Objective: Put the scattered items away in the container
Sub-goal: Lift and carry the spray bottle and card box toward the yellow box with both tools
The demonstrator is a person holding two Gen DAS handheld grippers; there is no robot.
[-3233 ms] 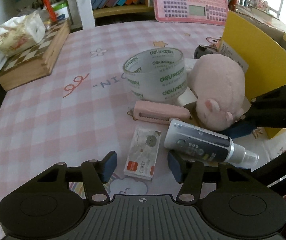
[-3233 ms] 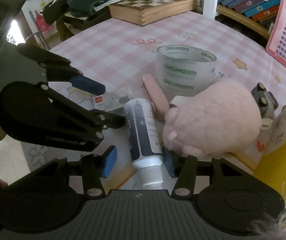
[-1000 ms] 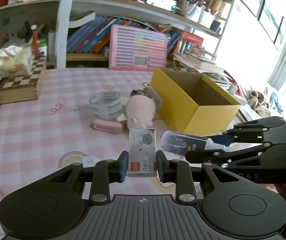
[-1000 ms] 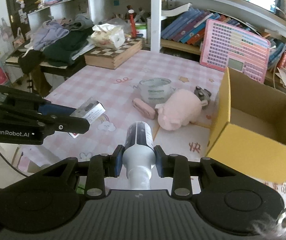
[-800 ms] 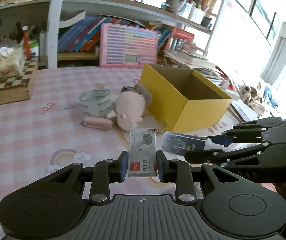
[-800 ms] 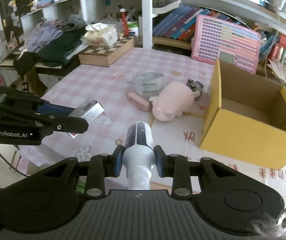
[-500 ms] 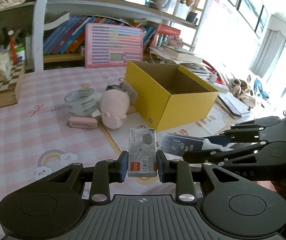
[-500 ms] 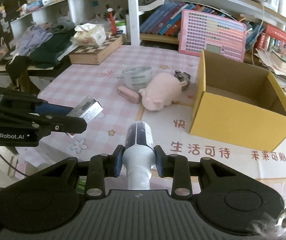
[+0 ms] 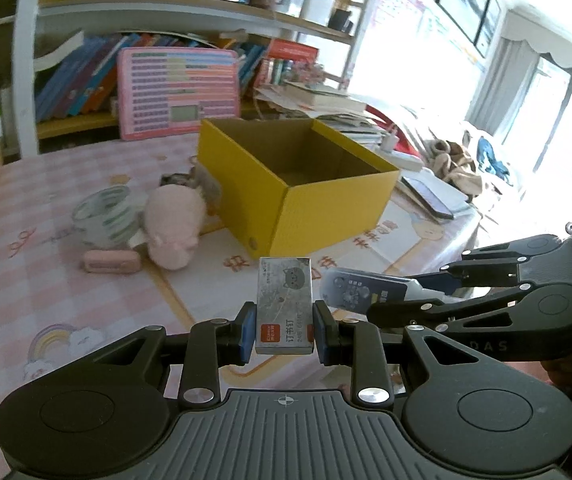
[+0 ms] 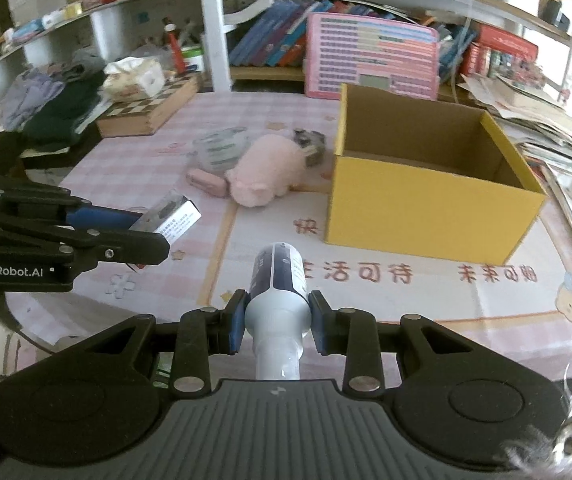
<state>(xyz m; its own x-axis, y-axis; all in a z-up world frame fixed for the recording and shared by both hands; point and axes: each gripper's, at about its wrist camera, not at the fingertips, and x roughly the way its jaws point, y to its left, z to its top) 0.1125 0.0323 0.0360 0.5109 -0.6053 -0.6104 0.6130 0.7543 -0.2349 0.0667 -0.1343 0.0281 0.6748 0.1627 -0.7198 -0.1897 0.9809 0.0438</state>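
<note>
My left gripper (image 9: 285,332) is shut on a small grey staple box (image 9: 285,304) with an orange label, held above the table. My right gripper (image 10: 276,322) is shut on a dark blue and white spray bottle (image 10: 280,280), nozzle end toward the camera. In the left wrist view the bottle (image 9: 362,291) sits in the right gripper just right of the box. The open yellow cardboard box (image 9: 298,184) (image 10: 426,192) stands ahead of both grippers and looks empty. A pink plush pig (image 9: 172,224), a tape roll (image 9: 104,216) and a pink flat case (image 9: 112,262) lie left of it.
The table has a pink checked cloth (image 9: 46,272) (image 10: 406,300). A pink toy keyboard (image 9: 178,92) leans at the back under bookshelves. A wooden chess box (image 10: 148,110) with tissues sits far left. A phone (image 9: 428,198) and papers lie right of the yellow box.
Both grippers, still holding the staple box and the bottle, have swung toward the right. The yellow box now sits nearer the centre of both views.
</note>
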